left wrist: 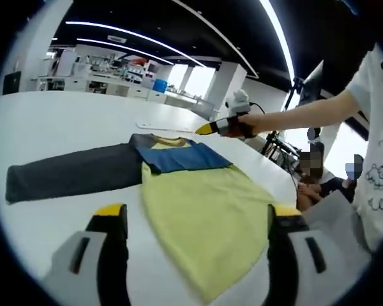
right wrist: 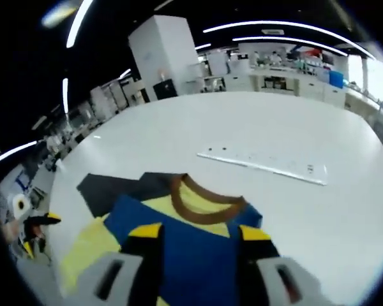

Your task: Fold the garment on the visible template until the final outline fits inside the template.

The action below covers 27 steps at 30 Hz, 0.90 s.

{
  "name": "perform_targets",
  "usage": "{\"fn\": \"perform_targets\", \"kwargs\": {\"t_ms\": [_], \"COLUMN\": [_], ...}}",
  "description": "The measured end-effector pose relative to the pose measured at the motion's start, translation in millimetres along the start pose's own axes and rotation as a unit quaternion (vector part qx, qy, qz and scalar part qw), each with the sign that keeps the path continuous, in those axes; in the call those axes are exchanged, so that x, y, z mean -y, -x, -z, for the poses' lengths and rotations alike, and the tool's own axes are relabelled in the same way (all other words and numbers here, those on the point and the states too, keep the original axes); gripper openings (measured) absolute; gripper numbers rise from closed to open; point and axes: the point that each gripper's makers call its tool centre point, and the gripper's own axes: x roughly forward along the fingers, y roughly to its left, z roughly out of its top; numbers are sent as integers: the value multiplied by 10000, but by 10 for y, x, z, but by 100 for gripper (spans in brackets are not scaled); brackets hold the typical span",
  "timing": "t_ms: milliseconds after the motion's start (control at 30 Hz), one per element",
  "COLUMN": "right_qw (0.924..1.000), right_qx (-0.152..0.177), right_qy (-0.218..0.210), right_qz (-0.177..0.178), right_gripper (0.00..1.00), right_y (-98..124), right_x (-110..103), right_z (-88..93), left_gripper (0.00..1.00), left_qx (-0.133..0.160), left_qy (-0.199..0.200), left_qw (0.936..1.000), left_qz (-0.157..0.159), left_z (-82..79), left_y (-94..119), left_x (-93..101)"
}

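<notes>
One garment [left wrist: 198, 210] on one white table [left wrist: 64, 121], one template strip [right wrist: 262, 164], two grippers' fingers open, empty

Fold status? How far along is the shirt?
Early. Done: the shirt lies flat on the white table, one dark sleeve stretched straight out. In hand: nothing gripped; the left gripper hangs open over the yellow hem, the right gripper open near the brown collar. Left: no fold visible yet, so sleeve and body folds all remain.
</notes>
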Motion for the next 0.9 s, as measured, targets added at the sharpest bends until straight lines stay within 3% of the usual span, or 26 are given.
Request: {"fn": "perform_targets", "kwargs": {"t_ms": [133,300,433,667,833,900], "right_qw": [9985,9932,9840,9814,9693,9676], "right_qx": [-368,-781,-1224,-1378,-1803,-1831], "right_qy": [335,846,1287,1338,1661,1723], "right_qz": [240,161,131,28,-198,-219], "right_gripper": [26,11,9,3,4,3], "right_y": [33,-3,-109,-216,-301,-316], "right_x": [236,332,466,480,473,459], "right_z": [77,111,145,123,233,241], "left_gripper": [87,86,85,85,85,85], "left_qx": [-38,-144,-142,-170,-173,-179], "left_qy": [7,-51,3,65,136,151], "left_qw": [10000,9999,9999,9998,9997,9997], "left_qz": [10,28,40,69,53,56], "left_z": [10,38,37,66,93,104], "left_y": [-52,-124,-164,-214,-245,-255], "left_x": [-1,-23,-65,-59,-63,-65]}}
